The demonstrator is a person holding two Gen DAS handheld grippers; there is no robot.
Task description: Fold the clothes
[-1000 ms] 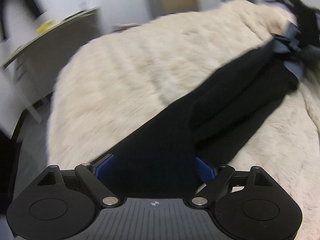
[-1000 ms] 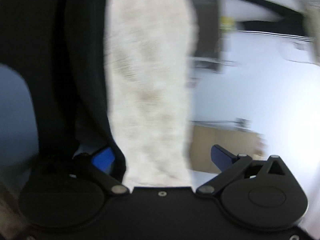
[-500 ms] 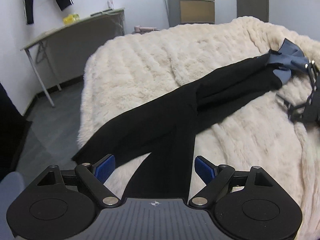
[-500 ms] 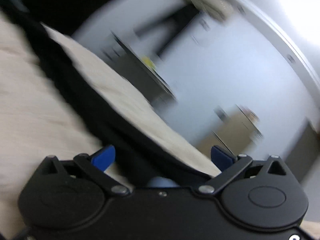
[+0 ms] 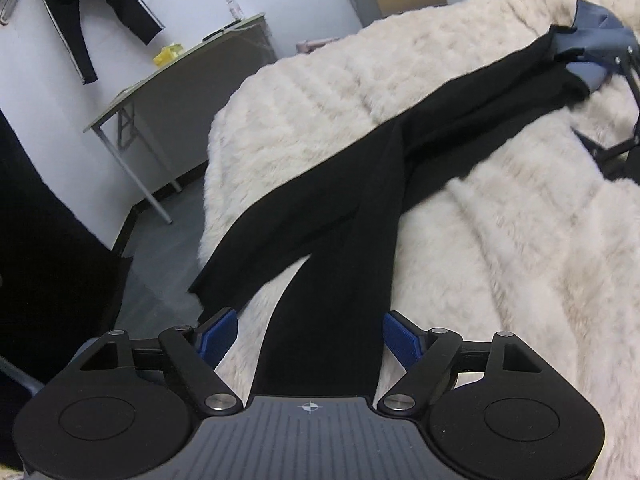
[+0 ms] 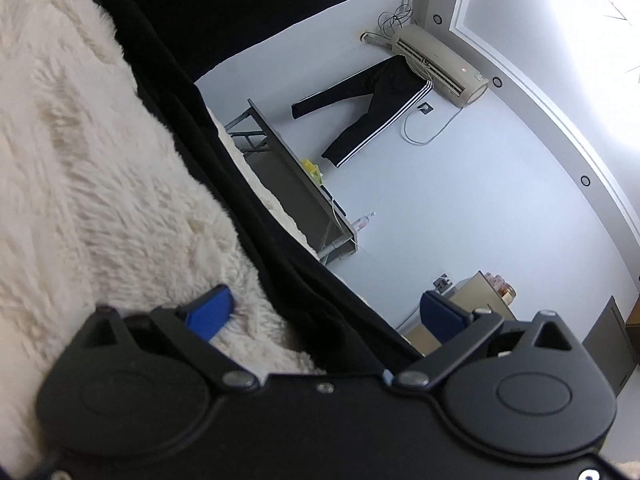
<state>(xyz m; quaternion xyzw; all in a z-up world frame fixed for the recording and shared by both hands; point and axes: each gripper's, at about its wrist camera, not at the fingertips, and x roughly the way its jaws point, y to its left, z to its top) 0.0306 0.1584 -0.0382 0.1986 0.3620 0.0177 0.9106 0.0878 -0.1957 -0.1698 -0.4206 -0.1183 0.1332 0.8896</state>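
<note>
A: While the left gripper (image 5: 310, 340) hangs over the near edge of the bed, where do the long black stretch trousers (image 5: 400, 184) lie?

B: On the cream shaggy fur blanket (image 5: 520, 248) covering the bed. One leg runs straight in between the blue pads (image 5: 218, 336); the other leg splays off toward the bed's left edge, cuff at the drop to the floor.

A: Long axis?

B: From the near edge diagonally up to the far right corner, waist end there against a grey-blue cloth (image 5: 592, 36). Cuffs point at the left gripper, waist points away.

A: Left gripper state?

B: Jaws closing, the leg between them, pads not yet pressing on the cloth. So nothing gripped.

A: Right gripper (image 6: 326, 316)?

B: Rolled on its side at the far end, jaws wide apart, dark fabric lying between them, no pinch visible.

A: Which is nearer the cuffs?

B: Left, clearly. Right sits by the waist. I'd judge the coming move turns on that: each gripper takes its end along the one axis.

A: Background?

B: Grey folding surface (image 5: 180, 68), striped track pants (image 6: 372, 108) on the wall.
</note>
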